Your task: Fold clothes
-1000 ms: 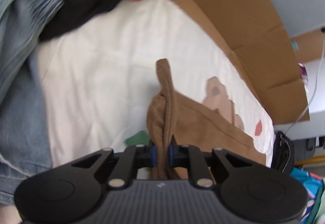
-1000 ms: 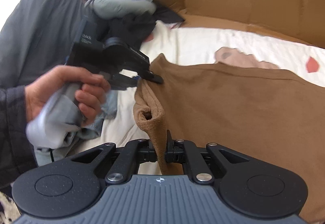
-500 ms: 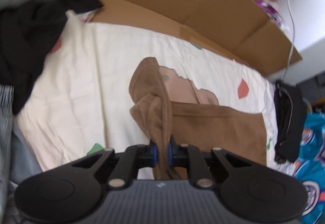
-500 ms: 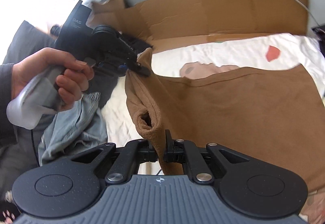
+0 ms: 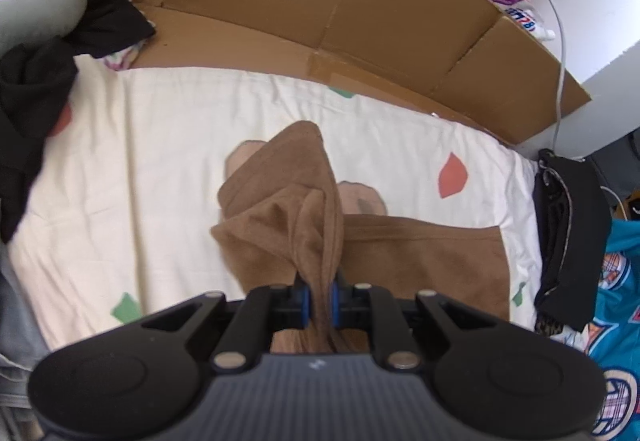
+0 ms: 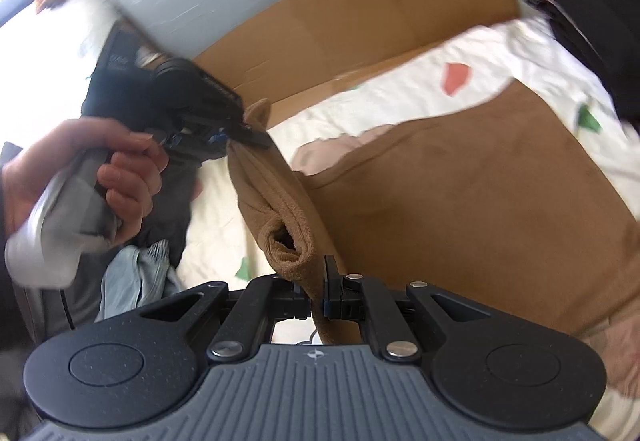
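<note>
Brown garment (image 6: 460, 181) is clamped at one edge by both left gripper (image 5: 318, 299) and right gripper (image 6: 318, 297); uneven pulling could drag its flat part crooked on the bed sheet (image 5: 160, 145).

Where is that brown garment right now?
The brown garment lies on the white sheet in front of the cardboard wall, its near edge pinched by both grippers.

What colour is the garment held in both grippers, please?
Brown garment, clearest in the left wrist view.
</note>
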A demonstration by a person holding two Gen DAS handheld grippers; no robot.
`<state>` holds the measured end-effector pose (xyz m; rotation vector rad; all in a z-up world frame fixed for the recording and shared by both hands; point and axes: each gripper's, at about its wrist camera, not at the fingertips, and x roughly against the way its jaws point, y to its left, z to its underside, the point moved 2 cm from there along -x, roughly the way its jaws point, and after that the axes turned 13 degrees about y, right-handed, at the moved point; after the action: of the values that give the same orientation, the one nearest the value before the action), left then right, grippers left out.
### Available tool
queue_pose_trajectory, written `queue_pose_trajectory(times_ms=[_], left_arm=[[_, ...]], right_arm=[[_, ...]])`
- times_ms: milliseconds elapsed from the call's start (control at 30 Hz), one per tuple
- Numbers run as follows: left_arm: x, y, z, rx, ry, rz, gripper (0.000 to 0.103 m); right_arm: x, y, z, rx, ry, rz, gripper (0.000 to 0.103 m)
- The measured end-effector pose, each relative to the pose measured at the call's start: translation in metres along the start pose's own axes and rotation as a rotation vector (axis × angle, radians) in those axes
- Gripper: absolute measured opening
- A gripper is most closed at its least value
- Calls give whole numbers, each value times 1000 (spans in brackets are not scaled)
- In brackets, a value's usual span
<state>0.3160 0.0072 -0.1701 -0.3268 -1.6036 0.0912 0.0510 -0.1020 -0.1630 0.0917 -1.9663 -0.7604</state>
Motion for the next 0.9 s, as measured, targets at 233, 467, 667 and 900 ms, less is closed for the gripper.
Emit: queue_pose_trajectory(times_ms=[233,467,667,900], left_arm=[[-22,-33,-1,2,-10,27,11],[-53,-62,-1,16,-6,66,10],[-86,-92,-3,-1,24,79,10],[-112,-127,-2,-25,43,81,10]], right_arm=[[8,-35,-3,-70,-5,23,2],[14,-74,-2,-150,3,50,1],[15,-101,-2,-221,4,86,1],[15,-130,-3,-328,-10,127,1]])
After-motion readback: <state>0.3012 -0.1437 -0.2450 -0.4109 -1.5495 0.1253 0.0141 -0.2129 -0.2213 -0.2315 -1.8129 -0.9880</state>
